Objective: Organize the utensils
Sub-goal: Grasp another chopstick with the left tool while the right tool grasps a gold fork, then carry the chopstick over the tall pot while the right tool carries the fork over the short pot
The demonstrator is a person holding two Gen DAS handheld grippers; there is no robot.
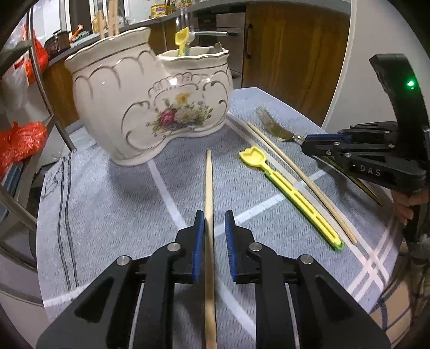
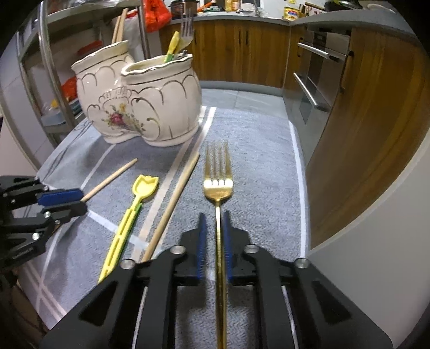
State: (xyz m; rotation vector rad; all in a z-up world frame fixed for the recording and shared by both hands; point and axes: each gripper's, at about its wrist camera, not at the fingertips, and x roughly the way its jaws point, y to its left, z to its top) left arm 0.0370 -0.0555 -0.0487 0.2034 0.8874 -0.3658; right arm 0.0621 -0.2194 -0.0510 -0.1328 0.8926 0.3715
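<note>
utensils partly sorted — a yellow scoop (image 2: 172, 47) and a fork (image 2: 187, 25) stand in the ceramic holder (image 2: 150, 107). left tool (image 1: 215, 222) holds a wooden chopstick (image 1: 209, 188) loosely; right tool (image 2: 215, 222) grips the gold fork (image 2: 218, 177). a second scoop (image 1: 290, 196) and chopstick (image 1: 301, 177) remain on the desk (image 1: 121, 201) — both outstanding.

We carry two matching black plastic grippers. The left gripper (image 1: 214, 220) has blue ribbed pads (image 1: 230, 236) on angular black fingers, with round silver screw heads (image 1: 174, 246) at the linkage pivots. The right gripper (image 2: 215, 222) is built the same; from the left view its side bears raised letters "DAS" (image 1: 370, 169) and a green light (image 1: 410, 83).
</note>
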